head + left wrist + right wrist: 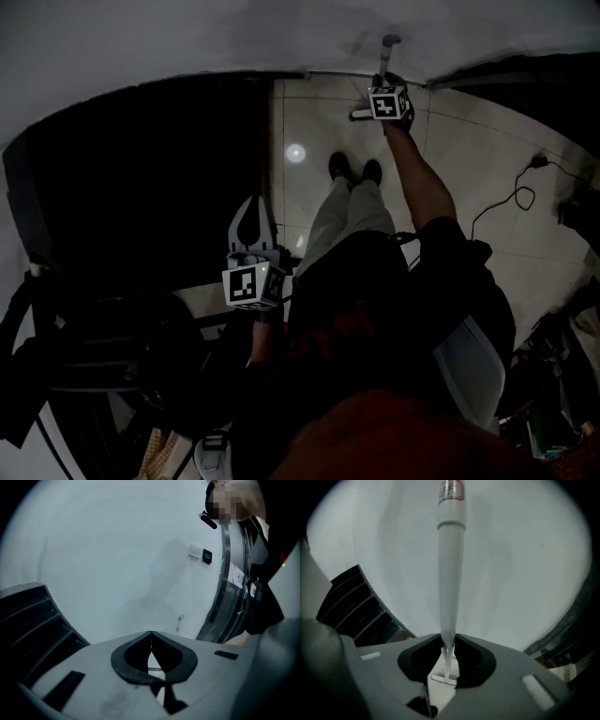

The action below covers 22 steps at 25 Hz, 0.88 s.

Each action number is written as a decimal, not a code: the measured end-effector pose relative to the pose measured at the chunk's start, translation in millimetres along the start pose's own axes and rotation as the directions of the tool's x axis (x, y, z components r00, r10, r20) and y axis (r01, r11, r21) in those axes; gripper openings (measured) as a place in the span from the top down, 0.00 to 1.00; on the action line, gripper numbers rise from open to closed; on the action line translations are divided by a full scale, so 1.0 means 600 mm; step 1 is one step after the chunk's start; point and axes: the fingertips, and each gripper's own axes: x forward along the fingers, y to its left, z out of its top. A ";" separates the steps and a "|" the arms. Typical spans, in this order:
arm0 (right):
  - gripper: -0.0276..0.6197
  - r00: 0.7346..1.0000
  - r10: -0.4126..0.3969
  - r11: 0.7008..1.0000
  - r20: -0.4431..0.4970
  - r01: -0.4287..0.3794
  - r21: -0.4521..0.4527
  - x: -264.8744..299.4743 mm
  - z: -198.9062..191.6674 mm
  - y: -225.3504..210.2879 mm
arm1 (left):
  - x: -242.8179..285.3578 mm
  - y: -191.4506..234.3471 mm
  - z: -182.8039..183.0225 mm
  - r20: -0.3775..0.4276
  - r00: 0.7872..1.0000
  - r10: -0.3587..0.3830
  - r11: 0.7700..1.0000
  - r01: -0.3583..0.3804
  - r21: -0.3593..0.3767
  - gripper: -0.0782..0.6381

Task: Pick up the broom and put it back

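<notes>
The right gripper (446, 660) has its fingers (480, 665) pinching the white broom handle (451, 573) so it stands by the wall (525, 573) (the left gripper (150, 644), fingers pressed together, holds nothing).

**Left gripper** (251, 206): held low and close to the torso, jaws pointing forward, away from the body. In the left gripper view (150, 634) the jaws meet at their tips with nothing between them.

**Left arm** (263, 339): bent and tucked in; mostly in shadow.

**Right gripper** (384, 79): reached far forward, well away from the left one. In the right gripper view (448, 641) the jaws are clamped on the broom handle (451, 573).

**Right arm** (422, 183): bare forearm, stretched out nearly straight.
</notes>
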 end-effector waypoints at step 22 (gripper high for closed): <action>0.82 0.718 0.041 0.999 0.694 -0.016 -0.042 -0.738 0.348 0.095 | 0.058 -0.086 0.251 0.270 0.922 -0.278 0.961 0.262 0.093 0.88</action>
